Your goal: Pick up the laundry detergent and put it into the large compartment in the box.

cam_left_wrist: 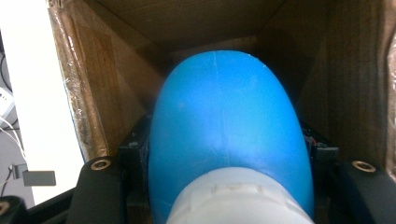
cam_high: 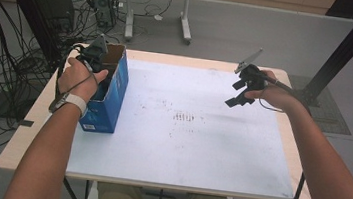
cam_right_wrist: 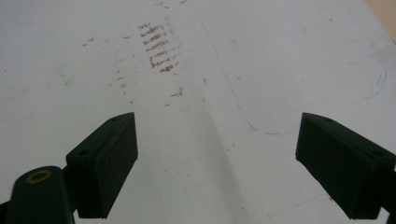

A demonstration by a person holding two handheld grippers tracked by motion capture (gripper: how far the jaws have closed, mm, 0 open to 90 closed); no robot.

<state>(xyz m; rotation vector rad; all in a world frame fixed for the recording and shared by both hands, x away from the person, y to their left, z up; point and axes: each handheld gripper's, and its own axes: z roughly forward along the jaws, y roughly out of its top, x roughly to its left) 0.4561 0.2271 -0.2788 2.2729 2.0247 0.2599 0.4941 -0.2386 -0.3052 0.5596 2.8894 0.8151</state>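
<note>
A blue cardboard box (cam_high: pixel 109 99) stands open-topped at the table's left edge. My left gripper (cam_high: pixel 101 72) reaches down into it, with the hand over the opening. In the left gripper view a smooth blue bottle (cam_left_wrist: pixel 224 126) with a white ribbed cap (cam_left_wrist: pixel 238 198) sits between the black jaws, against the box's brown inner walls (cam_left_wrist: pixel 107 88). My left gripper (cam_left_wrist: pixel 226 147) is shut on it. My right gripper (cam_high: pixel 237 93) hovers open above the white mat (cam_high: pixel 183 150) at the right rear. Nothing lies between the jaws of my right gripper (cam_right_wrist: pixel 217 163).
Brown smudges (cam_high: pixel 185 116) mark the mat's middle, and the same smudges (cam_right_wrist: pixel 156 46) lie ahead of the right jaws beside a faint blue pen outline (cam_right_wrist: pixel 280 126). Cables and equipment (cam_high: pixel 100 0) lie on the floor behind the table. A black frame post (cam_high: pixel 341 53) rises at the right rear.
</note>
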